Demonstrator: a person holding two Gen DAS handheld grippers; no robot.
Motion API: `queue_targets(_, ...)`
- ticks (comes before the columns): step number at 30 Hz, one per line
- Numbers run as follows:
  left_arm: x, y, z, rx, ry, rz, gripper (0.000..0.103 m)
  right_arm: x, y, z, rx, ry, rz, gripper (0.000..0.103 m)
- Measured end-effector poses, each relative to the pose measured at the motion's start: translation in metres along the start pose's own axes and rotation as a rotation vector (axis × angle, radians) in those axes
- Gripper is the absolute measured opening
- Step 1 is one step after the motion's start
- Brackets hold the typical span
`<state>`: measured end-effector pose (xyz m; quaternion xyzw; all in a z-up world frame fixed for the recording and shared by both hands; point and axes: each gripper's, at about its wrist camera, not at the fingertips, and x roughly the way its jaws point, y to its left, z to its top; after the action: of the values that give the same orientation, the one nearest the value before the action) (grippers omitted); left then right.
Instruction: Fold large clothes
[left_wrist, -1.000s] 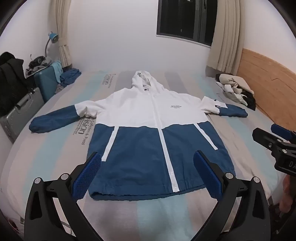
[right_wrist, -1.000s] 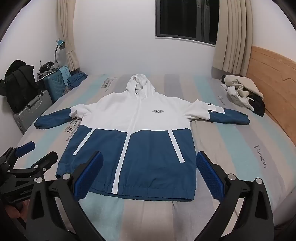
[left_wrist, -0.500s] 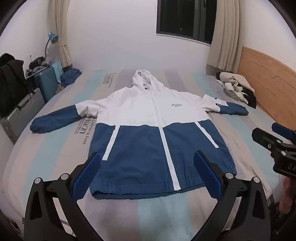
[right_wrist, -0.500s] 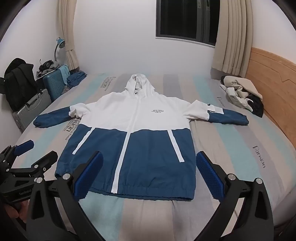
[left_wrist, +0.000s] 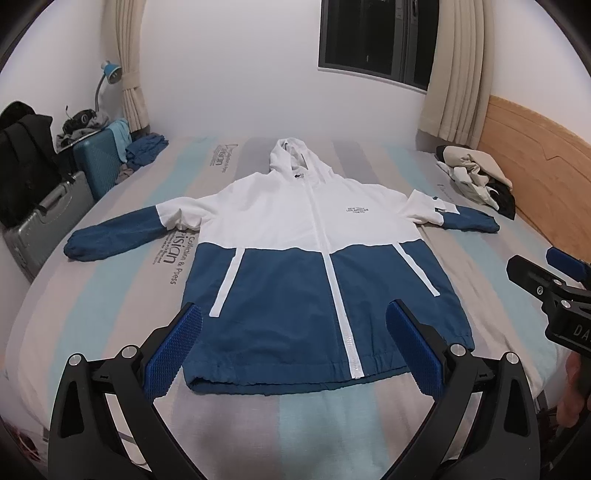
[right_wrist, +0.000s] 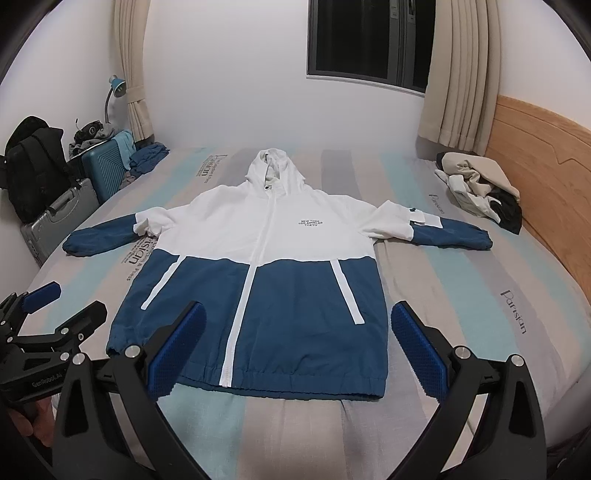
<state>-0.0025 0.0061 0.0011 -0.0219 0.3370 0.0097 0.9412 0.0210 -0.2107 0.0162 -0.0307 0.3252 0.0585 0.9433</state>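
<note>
A white and blue hooded jacket (left_wrist: 314, 266) (right_wrist: 266, 273) lies flat and face up on the bed, zipped, sleeves spread out to both sides, hood toward the far wall. My left gripper (left_wrist: 293, 350) hovers open above the bed near the jacket's hem, nothing between its blue pads. My right gripper (right_wrist: 295, 350) is open too, held over the hem and apart from the cloth. In the left wrist view the right gripper (left_wrist: 546, 273) shows at the right edge; in the right wrist view the left gripper (right_wrist: 55, 310) shows at the left edge.
The striped mattress (left_wrist: 92, 295) fills the room's middle. A heap of beige and black clothes (right_wrist: 480, 184) lies by the wooden headboard (right_wrist: 546, 155) on the right. Suitcases (left_wrist: 48, 221), a black bag and a blue lamp stand along the left wall. A window and curtains are behind.
Both grippers have drawn back and risen slightly from the jacket, so it sits a little farther away. The jacket has not moved, and both grippers stay open.
</note>
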Motion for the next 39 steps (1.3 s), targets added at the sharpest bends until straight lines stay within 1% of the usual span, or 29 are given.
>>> queue_targets(27,-0.003,0.007,-0.001,-0.015,0.005,-0.003,0.097,0.002,0.008,-0.004,-0.012,0.01,0.001,0.096)
queue_targets(39,-0.002,0.007,-0.001,-0.006,0.004,0.004,0.097,0.001,0.011,-0.007,-0.014,0.007,0.003,0.096)
